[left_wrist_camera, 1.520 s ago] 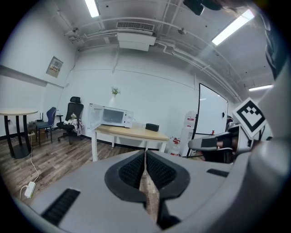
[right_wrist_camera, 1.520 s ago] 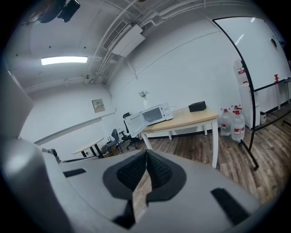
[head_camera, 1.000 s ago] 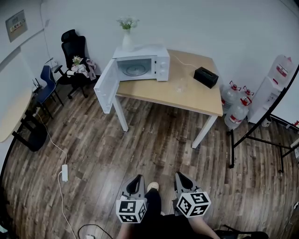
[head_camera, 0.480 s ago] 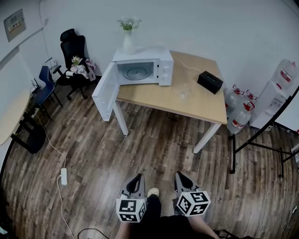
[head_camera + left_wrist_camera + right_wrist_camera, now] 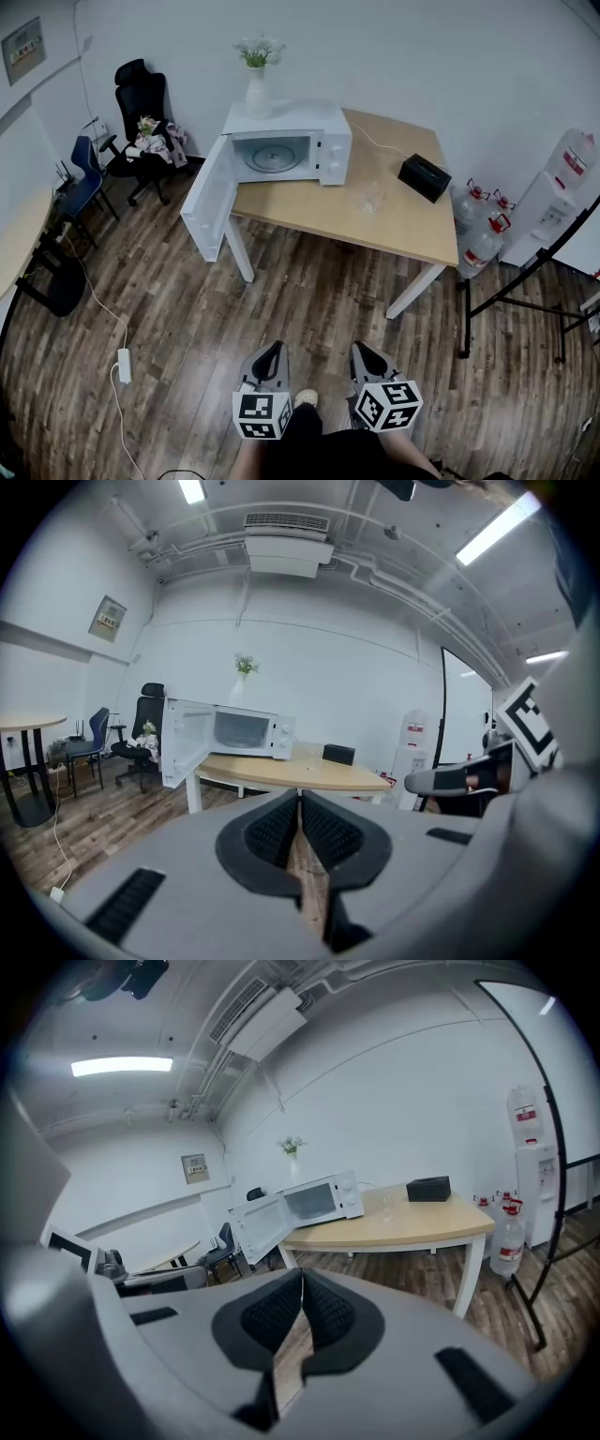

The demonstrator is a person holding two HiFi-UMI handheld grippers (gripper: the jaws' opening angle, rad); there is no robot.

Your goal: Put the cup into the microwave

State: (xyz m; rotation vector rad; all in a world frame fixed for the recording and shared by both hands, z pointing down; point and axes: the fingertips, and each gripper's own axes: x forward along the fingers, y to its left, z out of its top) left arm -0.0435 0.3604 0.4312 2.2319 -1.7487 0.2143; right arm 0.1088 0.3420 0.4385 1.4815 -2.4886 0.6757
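Sizing up the cup (image 5: 367,195): a small clear tumbler, upright on the table (image 5: 412,234), just right of the microwave (image 5: 330,141), between it and a black box (image 5: 424,177). It is well apart from me, across a stretch of wooden floor.

Judgement: glass or hard clear plastic, so light, stiff and smooth-walled, likely slippery, and fragile if it is glass. Contents cannot be made out from here. Best hold, as I judge it, is across the side wall about mid-height, one jaw either side, with a gentle squeeze and the cup kept upright. A pinch on the rim alone would risk a tip or a chip.

Microwave door (image 5: 208,202) hangs wide open to the left, cavity and turntable exposed, so no door work is needed first.

Left gripper (image 5: 272,352): jaws together, pads meeting, nothing between them. Right gripper (image 5: 362,352): likewise closed and empty. Both are held low in front of me, touching nothing. Either one must be opened wider than the cup before it can go round it
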